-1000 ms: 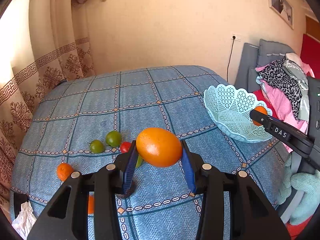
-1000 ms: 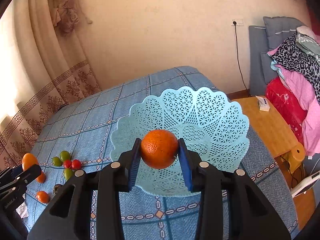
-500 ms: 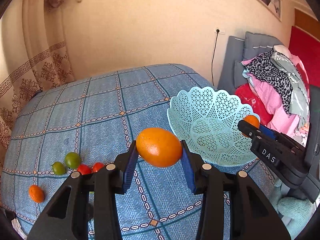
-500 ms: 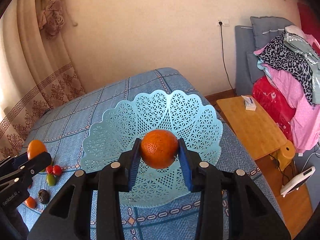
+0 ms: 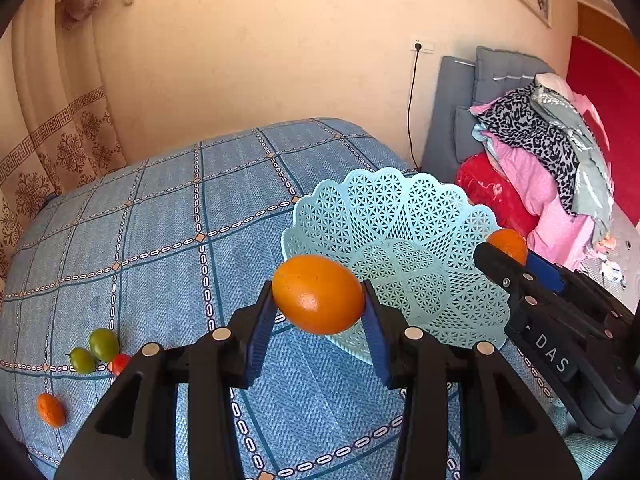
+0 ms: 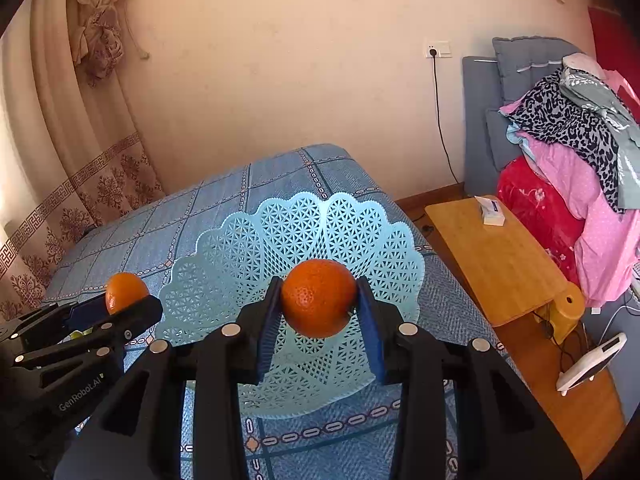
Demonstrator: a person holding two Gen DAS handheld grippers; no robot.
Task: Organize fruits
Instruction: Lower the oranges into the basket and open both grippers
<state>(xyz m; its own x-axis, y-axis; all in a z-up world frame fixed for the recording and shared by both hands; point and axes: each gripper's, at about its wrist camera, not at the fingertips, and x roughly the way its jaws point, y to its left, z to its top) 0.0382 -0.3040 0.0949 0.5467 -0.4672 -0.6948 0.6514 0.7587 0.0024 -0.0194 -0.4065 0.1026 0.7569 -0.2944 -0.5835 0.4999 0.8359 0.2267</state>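
The left gripper (image 5: 319, 312) grips an orange (image 5: 318, 294); the right gripper (image 6: 318, 316) grips a mandarin (image 6: 318, 298) over the basket (image 6: 240, 248).

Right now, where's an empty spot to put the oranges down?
The basket holds nothing, so its whole bowl is free. The blue cloth is bare from the basket back to the curtain. It's crowded only near the left front edge, where green tomatoes, a red one and a small orange sit.
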